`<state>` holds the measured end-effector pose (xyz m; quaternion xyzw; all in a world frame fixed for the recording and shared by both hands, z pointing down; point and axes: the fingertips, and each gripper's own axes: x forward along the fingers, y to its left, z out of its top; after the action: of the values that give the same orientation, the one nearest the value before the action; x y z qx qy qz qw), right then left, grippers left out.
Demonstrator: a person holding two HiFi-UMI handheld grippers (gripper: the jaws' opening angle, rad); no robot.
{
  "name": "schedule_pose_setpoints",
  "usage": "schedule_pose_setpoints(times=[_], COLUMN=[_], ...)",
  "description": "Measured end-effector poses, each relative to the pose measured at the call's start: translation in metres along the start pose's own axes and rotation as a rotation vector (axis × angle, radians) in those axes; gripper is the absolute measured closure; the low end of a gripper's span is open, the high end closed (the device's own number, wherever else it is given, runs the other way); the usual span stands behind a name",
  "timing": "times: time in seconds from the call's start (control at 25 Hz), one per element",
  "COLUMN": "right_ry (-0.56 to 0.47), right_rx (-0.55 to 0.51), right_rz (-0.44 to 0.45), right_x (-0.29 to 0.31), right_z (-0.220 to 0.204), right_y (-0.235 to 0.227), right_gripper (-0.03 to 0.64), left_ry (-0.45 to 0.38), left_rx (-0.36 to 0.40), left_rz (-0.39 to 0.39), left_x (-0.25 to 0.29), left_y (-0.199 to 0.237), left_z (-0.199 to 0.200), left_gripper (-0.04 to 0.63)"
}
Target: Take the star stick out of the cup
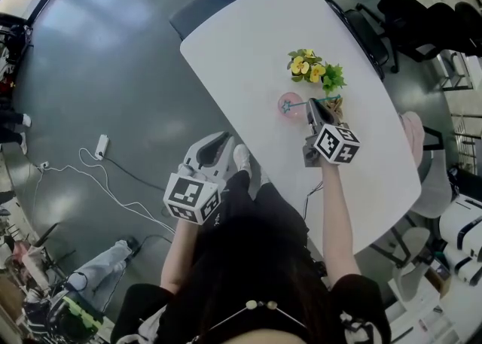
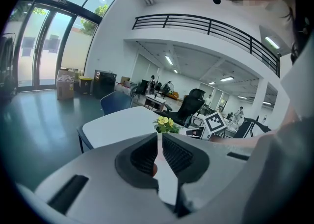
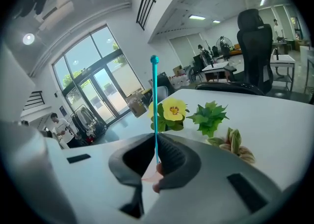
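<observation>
In the head view a pink cup [image 1: 290, 103] stands on the white table [image 1: 248, 41], just left of my right gripper [image 1: 312, 106]. The teal star stick [image 1: 295, 105] runs from the jaws out over the cup, its star end above the cup's mouth. The right gripper view shows the thin teal stick [image 3: 155, 110] rising straight up from between the jaws of my right gripper [image 3: 157, 157], which is shut on it; the cup is out of that view. My left gripper [image 1: 222, 141] hangs off the table's left edge, shut and holding nothing [image 2: 159, 152].
A bunch of yellow flowers with green leaves [image 1: 312, 70] stands beyond the cup, with a small brownish plant [image 1: 332, 101] by my right gripper. Black office chairs [image 1: 422, 11] crowd the far right. Cables and a power strip [image 1: 101, 146] lie on the floor at left.
</observation>
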<state>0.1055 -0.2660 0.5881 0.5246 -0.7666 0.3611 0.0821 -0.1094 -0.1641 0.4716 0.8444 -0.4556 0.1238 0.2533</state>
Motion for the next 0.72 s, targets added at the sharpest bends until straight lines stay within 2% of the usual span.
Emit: schedule_pose_setpoints(times=[0.32,0.72], right_ry=[-0.056,-0.249], right_rx=[-0.015,-0.021], right_rz=[0.014,0.051], right_x=[-0.016,-0.089], right_z=[0.015,0.071], right_y=[0.014,0.065], right_gripper=[0.595,0.595], left_ry=[-0.016,-0.053], left_rx=[0.014,0.034], left_rz=[-0.02,-0.037], left_x=[-0.001,-0.003], left_y=[-0.007,-0.019], left_z=[0.004,0.011], left_gripper=[0.561,0.561])
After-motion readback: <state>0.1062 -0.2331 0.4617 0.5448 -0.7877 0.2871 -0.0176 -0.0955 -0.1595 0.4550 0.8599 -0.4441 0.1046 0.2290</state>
